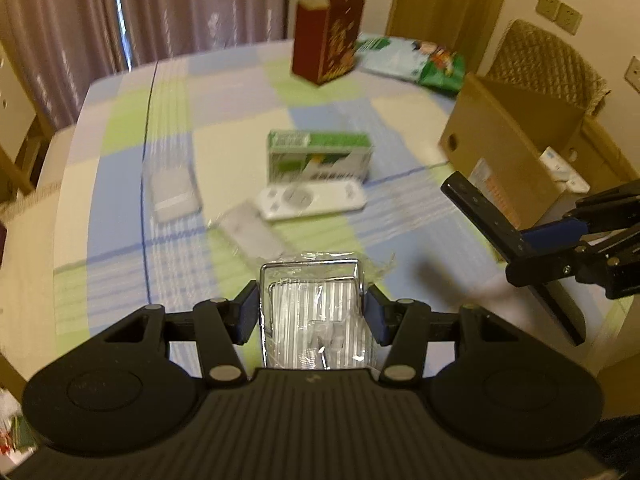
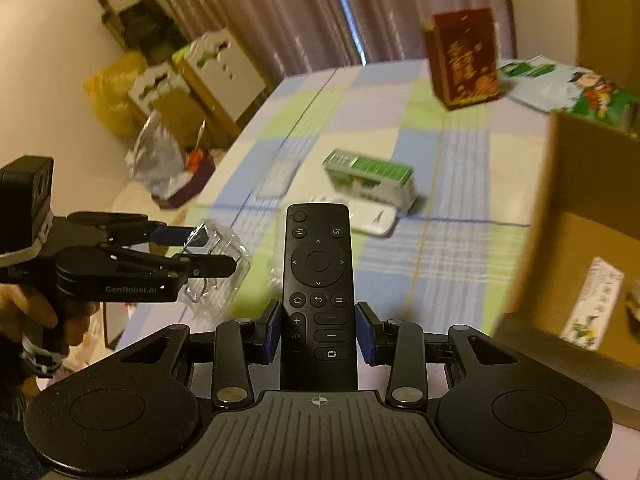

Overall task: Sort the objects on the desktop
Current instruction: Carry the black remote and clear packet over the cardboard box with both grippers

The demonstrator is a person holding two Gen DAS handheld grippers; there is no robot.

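A: The tablecloth (image 1: 120, 128)?
B: Checked blue, green and cream.
A: And the remote (image 2: 318, 292)?
B: Black. One box (image 1: 320, 156) is green and white, another (image 1: 326, 38) dark red.

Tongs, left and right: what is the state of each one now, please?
Left tongs: closed on the clear plastic box.
Right tongs: closed on the black remote control.

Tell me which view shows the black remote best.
The right wrist view: the black remote fills the centre, clamped in the right gripper, buttons readable. The left wrist view shows only its dark underside at an angle, on the right.
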